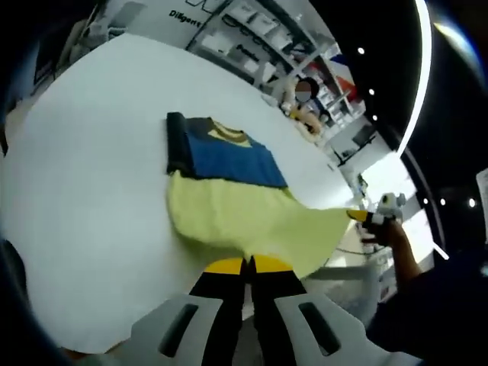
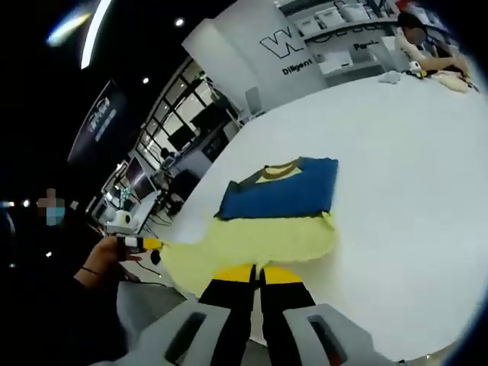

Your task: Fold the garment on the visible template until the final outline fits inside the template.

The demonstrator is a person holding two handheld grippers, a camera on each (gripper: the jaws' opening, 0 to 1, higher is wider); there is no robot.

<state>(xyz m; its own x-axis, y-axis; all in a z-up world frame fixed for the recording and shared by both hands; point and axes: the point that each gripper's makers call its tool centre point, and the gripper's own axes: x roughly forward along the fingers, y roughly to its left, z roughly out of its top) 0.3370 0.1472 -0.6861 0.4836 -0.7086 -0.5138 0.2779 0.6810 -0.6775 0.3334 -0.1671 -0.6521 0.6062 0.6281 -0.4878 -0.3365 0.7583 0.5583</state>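
The garment [image 1: 229, 164] lies on the white table [image 1: 84, 175]. It has a blue top, a yellow collar, a dark sleeve folded along one side and a pale yellow lower half [image 1: 252, 221]. My left gripper [image 1: 248, 264] is shut on the yellow hem nearest the camera. In the left gripper view the right gripper [image 1: 371, 217], held in a hand, pinches the hem's far corner, which is stretched out beyond the table edge. In the right gripper view the garment [image 2: 286, 194] lies ahead, and my right gripper [image 2: 255, 272] is shut on its yellow hem. The left gripper [image 2: 131, 242] holds the stretched corner at the left.
The white table [image 2: 412, 168] spreads wide around the garment. Shelving with boxes [image 1: 252, 30] and a seated person [image 1: 305, 99] are beyond its far edge. A dark sleeve and hand [image 2: 95, 271] are at the left of the right gripper view. A signed wall [image 2: 305, 46] stands behind.
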